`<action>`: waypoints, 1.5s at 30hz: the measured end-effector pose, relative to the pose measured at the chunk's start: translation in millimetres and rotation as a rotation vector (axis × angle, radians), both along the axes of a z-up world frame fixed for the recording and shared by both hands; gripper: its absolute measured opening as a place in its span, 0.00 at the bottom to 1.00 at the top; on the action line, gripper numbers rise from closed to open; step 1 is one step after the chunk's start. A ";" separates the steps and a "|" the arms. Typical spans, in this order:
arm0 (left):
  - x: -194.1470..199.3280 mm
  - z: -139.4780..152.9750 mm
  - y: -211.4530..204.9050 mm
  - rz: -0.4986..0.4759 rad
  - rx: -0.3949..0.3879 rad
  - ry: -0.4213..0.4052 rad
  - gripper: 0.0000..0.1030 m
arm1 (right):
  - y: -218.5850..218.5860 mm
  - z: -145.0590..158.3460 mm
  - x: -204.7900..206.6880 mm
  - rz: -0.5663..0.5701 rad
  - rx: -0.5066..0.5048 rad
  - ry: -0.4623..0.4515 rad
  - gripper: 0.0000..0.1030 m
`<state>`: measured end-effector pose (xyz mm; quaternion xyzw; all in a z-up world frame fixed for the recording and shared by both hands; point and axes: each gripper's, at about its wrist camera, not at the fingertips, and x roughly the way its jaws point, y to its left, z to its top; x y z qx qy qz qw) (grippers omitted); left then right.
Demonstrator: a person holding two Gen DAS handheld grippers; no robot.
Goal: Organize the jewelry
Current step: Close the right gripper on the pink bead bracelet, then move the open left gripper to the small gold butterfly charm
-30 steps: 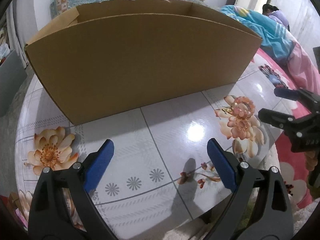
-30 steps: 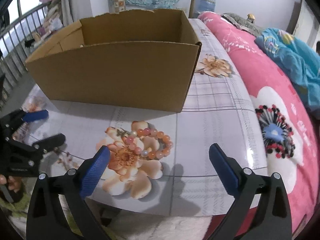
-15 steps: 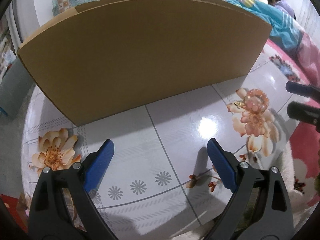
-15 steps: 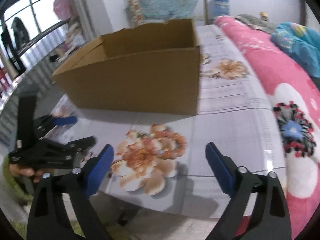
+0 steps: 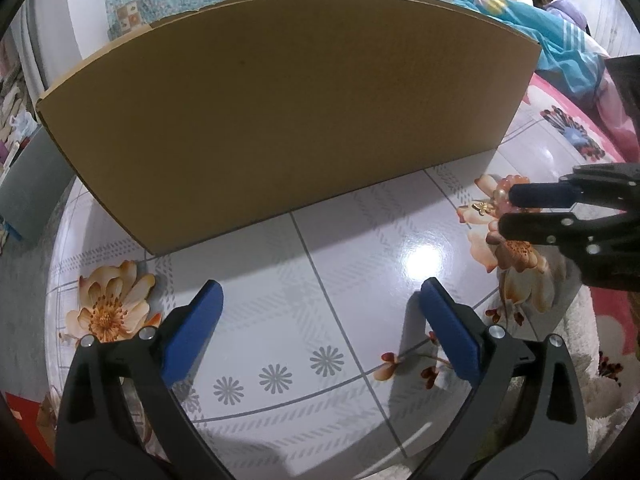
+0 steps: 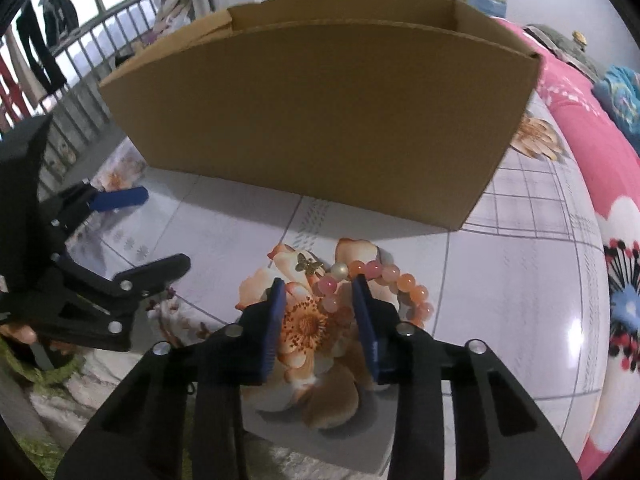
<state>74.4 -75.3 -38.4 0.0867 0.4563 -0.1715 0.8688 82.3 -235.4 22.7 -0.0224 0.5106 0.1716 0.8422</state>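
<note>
A: Taking the cardboard box (image 6: 320,120) as our mark, where do we stand?

B: Our left hand-held gripper (image 5: 320,320) hangs before its long front wall, spread wide and empty over the bare table (image 5: 280,280). The bead bracelet (image 6: 376,284) lies on the table in front of the box's right corner.

A: So our right is nearer?

B: Much nearer. Our right hand-held gripper (image 6: 318,284) has just been closing and straddles the bracelet's left arc; we can't see the pads pressing the beads yet. The loop runs on rightward past the right finger.
</note>
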 end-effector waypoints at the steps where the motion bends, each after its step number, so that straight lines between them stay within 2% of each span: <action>1: 0.7 -0.1 -0.3 0.002 0.001 0.004 0.93 | 2.5 -0.2 0.6 0.004 -0.018 -0.004 0.27; 4: 2.4 0.3 -0.6 0.006 0.004 0.016 0.93 | 6.3 -0.1 1.5 0.005 -0.055 -0.009 0.11; 5: 2.8 0.9 -1.4 0.007 0.006 0.020 0.93 | 4.8 0.1 2.0 -0.002 -0.046 -0.002 0.10; 17: 20.3 8.3 -6.3 0.058 0.025 0.076 0.93 | -28.6 2.1 -3.7 -0.166 -0.026 0.009 0.10; 26: 31.4 11.6 -7.6 0.094 0.036 0.107 0.93 | -27.4 -1.6 -3.7 -0.188 -0.018 0.013 0.10; 45: 24.1 10.3 -6.4 0.122 0.045 0.124 0.93 | -39.7 -2.9 -7.0 -0.211 0.032 0.017 0.10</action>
